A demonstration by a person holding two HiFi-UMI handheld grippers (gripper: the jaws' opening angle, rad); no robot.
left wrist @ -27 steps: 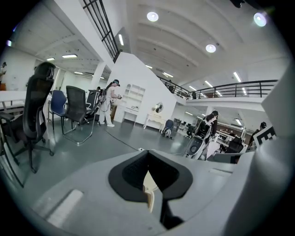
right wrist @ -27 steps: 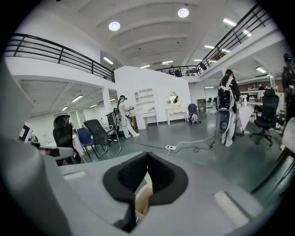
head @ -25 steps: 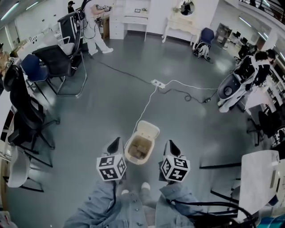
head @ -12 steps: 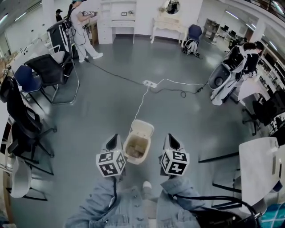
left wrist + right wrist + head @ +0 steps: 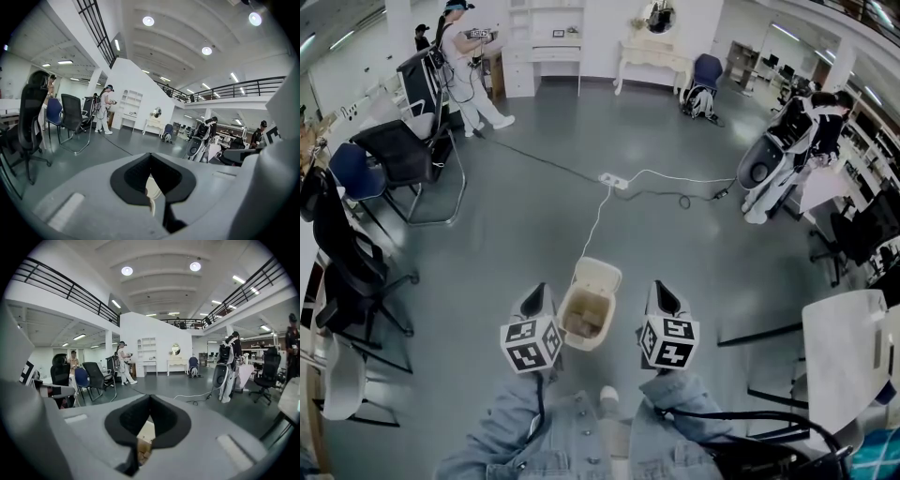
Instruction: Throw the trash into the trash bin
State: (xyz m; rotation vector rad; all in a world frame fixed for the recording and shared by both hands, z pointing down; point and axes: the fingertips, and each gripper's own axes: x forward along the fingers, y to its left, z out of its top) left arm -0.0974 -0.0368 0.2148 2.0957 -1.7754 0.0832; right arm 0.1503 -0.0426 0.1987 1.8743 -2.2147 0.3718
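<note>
1. While the person stands directly over the trash bin (image 5: 566,317) on the grey floor (image 5: 525,216), the left tool (image 5: 535,292) and the right tool (image 5: 659,291) hang on either side of it, near its walls but not touching them.
2. Both tools are clenched on nothing. In each gripper view the dark pads meet at their tips, and only the bin shows through the gap beneath.
3. The bin's lid (image 5: 598,275) is tipped back on the far side, so the mouth faces up towards the person.
4. The trash (image 5: 584,323), a few brownish pieces, lies inside the bin.
5. With the trash in the bin and both tools empty, the throwing looks finished. The tools probably flank the bin because that is the natural spot for a drop.
</note>
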